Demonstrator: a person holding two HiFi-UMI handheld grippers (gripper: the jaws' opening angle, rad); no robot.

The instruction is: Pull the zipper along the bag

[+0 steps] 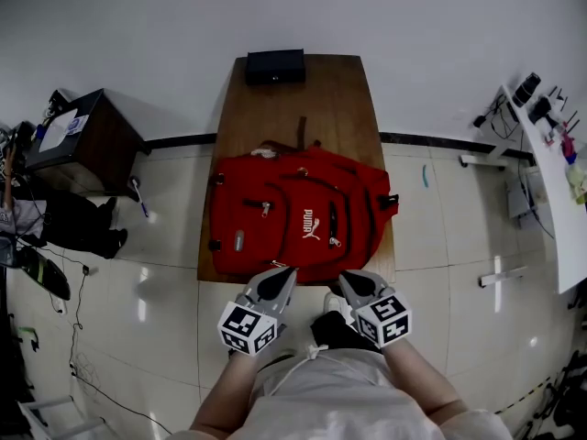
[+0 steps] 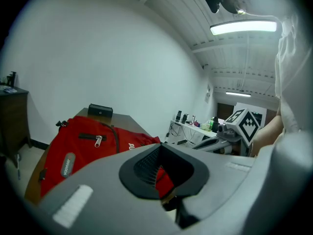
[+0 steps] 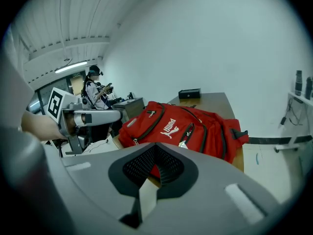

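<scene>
A red backpack (image 1: 293, 214) lies flat on the wooden table (image 1: 316, 99), with a white logo and several zippers on its front. The backpack (image 2: 83, 141) fills the left of the left gripper view, a silver zipper pull (image 2: 98, 141) on its pocket. In the right gripper view the backpack (image 3: 190, 126) shows a zipper pull (image 3: 185, 142) near the logo. My left gripper (image 1: 281, 279) and right gripper (image 1: 350, 282) hover side by side at the table's near edge, short of the bag. Both are shut with nothing between the jaws.
A small black box (image 1: 275, 65) sits at the table's far end. A dark cabinet (image 1: 87, 140) stands on the tiled floor at the left, a white desk (image 1: 559, 181) with gear at the right. A person (image 3: 95, 89) stands far off.
</scene>
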